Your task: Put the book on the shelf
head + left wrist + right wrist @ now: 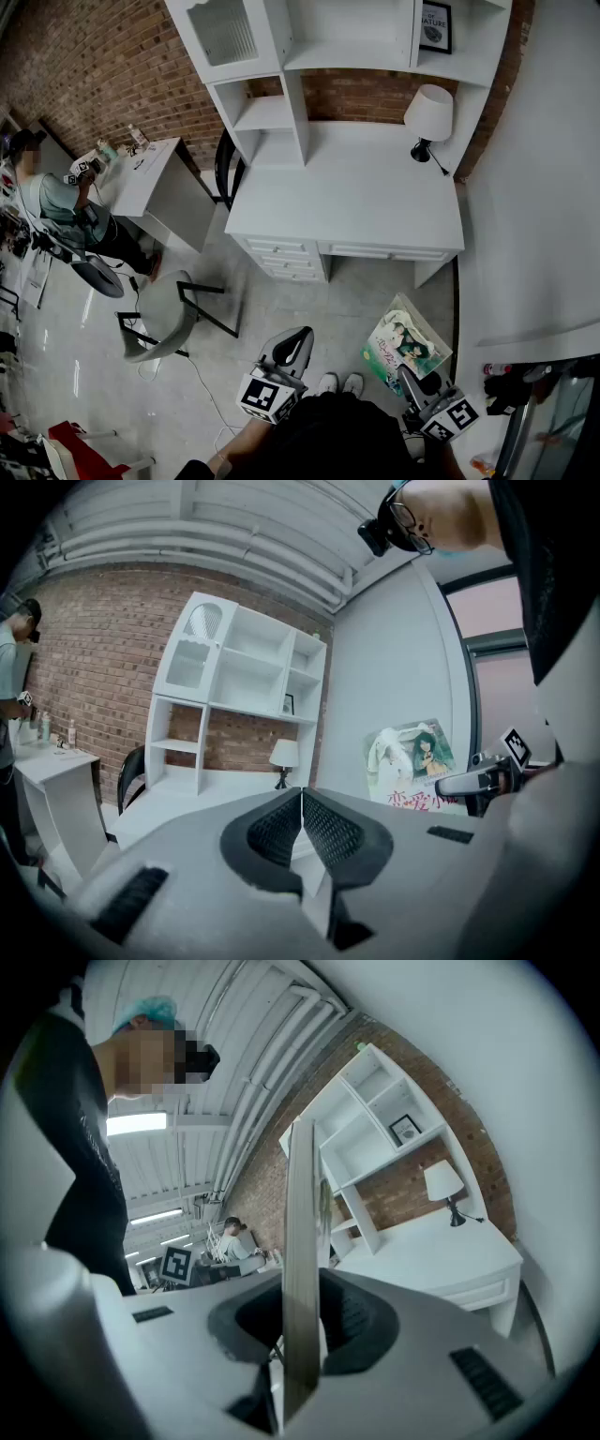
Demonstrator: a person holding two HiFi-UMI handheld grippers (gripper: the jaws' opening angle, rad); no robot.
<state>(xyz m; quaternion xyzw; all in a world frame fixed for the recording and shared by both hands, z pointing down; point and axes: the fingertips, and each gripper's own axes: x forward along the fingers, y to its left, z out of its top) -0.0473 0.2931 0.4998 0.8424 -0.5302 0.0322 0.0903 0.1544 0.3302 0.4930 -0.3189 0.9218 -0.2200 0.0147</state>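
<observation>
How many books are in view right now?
1. The book is clamped in the right tongs. None shows on the shelf, though its frosted door could hide some.

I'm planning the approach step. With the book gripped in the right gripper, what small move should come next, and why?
Probably carry the book forward toward the shelf. The right gripper is clamped on it, but the desk and the shelf above it stand well ahead, seemingly out of reach from here.
</observation>
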